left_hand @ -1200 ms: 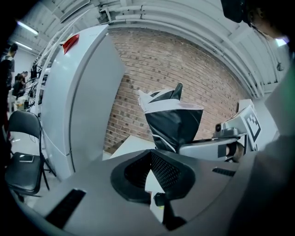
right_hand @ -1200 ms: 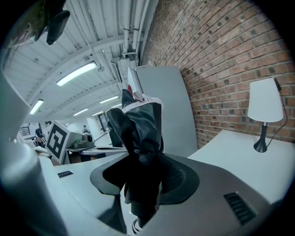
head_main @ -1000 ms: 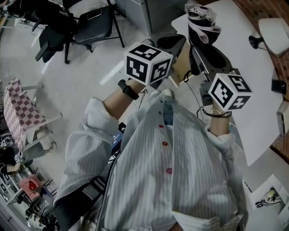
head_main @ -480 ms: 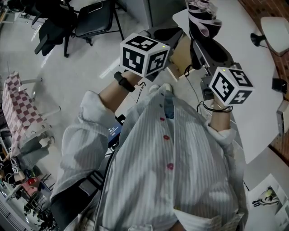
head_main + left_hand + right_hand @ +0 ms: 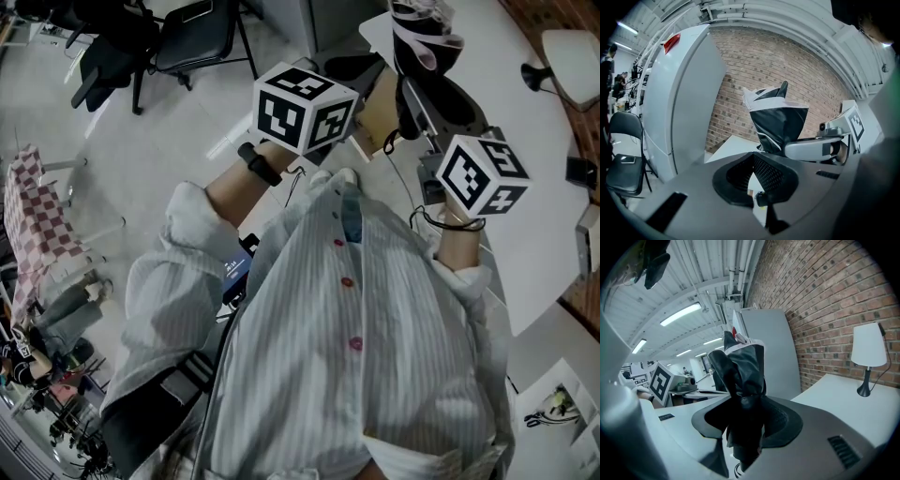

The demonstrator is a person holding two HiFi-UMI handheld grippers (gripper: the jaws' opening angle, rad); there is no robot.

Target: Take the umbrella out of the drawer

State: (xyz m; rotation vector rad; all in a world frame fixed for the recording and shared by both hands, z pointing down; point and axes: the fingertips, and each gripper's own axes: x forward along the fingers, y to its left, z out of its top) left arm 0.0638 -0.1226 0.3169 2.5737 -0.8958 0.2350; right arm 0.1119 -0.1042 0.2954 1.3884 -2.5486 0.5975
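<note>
Umbrella: a folded black umbrella (image 5: pixel 740 371) with a white band near its top. It stands upright in the air, out of any drawer, and no drawer is in view.
Where it is: over the left edge of the white table (image 5: pixel 525 122), near that table's far corner in the head view.
Right gripper: the right gripper (image 5: pixel 743 408) pinches the lower part of the bundled canopy. The jaws stand fairly wide around the bunched fabric, and most of the umbrella rises above them.
Left gripper: the left gripper (image 5: pixel 753 174) is empty. Its jaws are drawn together so that the tips seem to meet, and it is held just beside the right gripper without touching the umbrella.
Handling: probably light. The loose, slick fabric over a stiff shaft and ribs will likely give under the pads and could slide or sag.
Where to hold: squarely across the thick bundle, so that the shaft lies between the pads. Loose folds or the flared top look like poor holds.
Task state: the lift-out looks done, judging from the umbrella's place above the table.
Around: a white lamp (image 5: pixel 868 352) stands at the table's far right edge before a brick wall (image 5: pixel 825 301). A tall grey cabinet (image 5: pixel 679 93) is beyond the corner and a black chair (image 5: pixel 192 47) stands on the floor.
</note>
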